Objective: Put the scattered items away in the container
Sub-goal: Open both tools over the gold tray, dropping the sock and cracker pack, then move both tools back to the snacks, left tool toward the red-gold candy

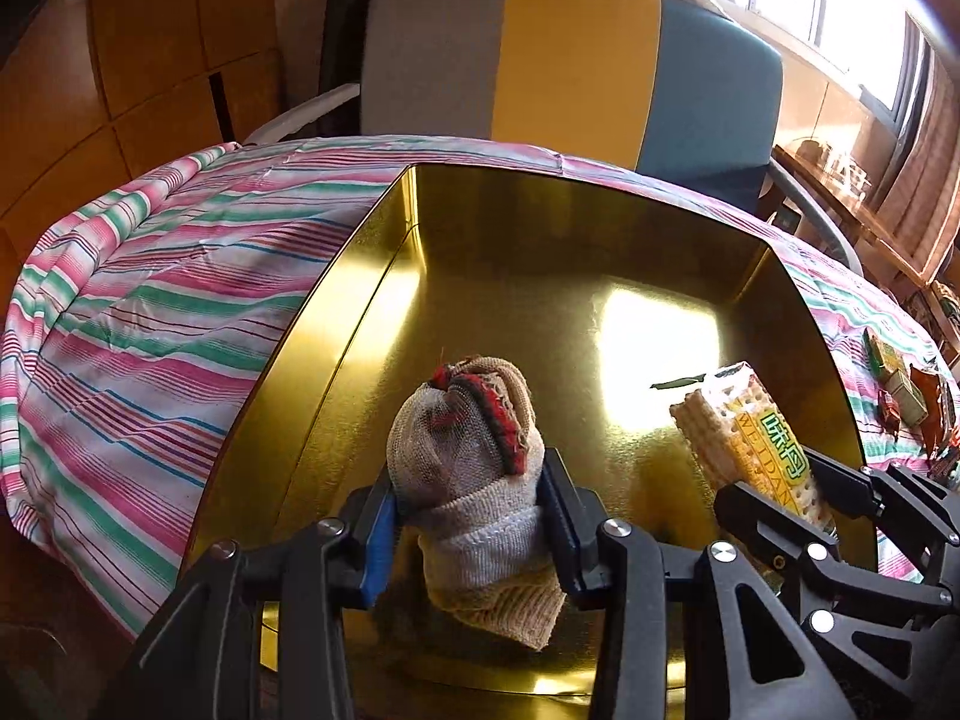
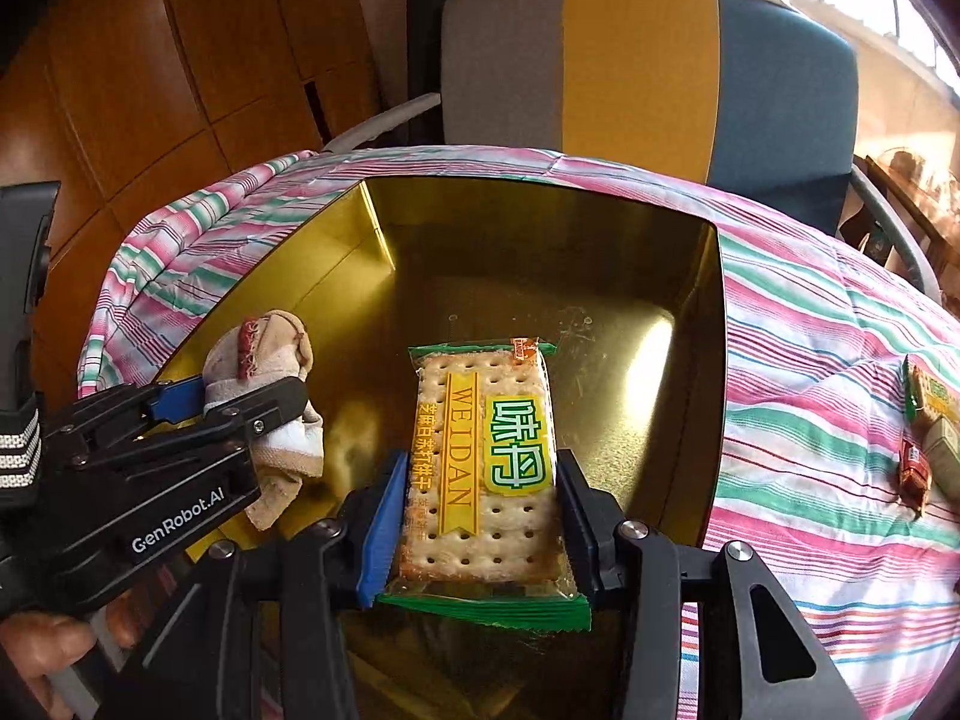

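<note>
Right wrist only: cracker packet's [image 2: 483, 468] printed face.

Rolled sock [image 1: 465, 468], cracker pack [image 2: 483, 468] over gold tin [image 2: 540, 276]

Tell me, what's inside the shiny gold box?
The gold box shows only a bare shiny floor. The sock in the left gripper and the cracker pack in the right gripper hang over it, hiding the floor beneath them.

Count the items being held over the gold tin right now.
2. A rolled sock is clamped in the left gripper on the tin's left side; a cracker packet is clamped in the right gripper. Nothing else shows inside.
</note>
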Demonstrator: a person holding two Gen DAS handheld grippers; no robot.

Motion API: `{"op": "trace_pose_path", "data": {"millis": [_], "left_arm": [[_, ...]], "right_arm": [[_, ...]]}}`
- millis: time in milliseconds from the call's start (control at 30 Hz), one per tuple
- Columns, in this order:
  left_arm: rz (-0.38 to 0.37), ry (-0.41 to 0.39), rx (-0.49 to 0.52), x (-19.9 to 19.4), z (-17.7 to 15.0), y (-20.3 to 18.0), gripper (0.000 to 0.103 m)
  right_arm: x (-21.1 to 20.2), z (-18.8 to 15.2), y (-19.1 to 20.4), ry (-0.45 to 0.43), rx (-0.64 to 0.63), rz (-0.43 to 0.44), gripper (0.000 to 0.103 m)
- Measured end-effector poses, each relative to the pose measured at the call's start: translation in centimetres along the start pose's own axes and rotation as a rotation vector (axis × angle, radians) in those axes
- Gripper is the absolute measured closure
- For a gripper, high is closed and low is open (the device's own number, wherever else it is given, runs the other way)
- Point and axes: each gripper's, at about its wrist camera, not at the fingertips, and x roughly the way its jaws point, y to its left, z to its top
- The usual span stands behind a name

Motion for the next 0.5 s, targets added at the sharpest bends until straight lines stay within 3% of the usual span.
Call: {"op": "trace_pose_path", "data": {"millis": [233, 500], "left_arm": [[0.01, 0.011, -0.021, 0.1, -0.2, 0.5, 0.047], [0.024, -0.057, -0.072, -1.8, -0.3, 1.0, 0.046]], "right_arm": [[0.3, -0.3, 0.0, 0.009, 0.005, 0.017, 0.053], [-1.5, -0.6, -0.6, -0.029, 0.046, 0.052, 0.053]]}}
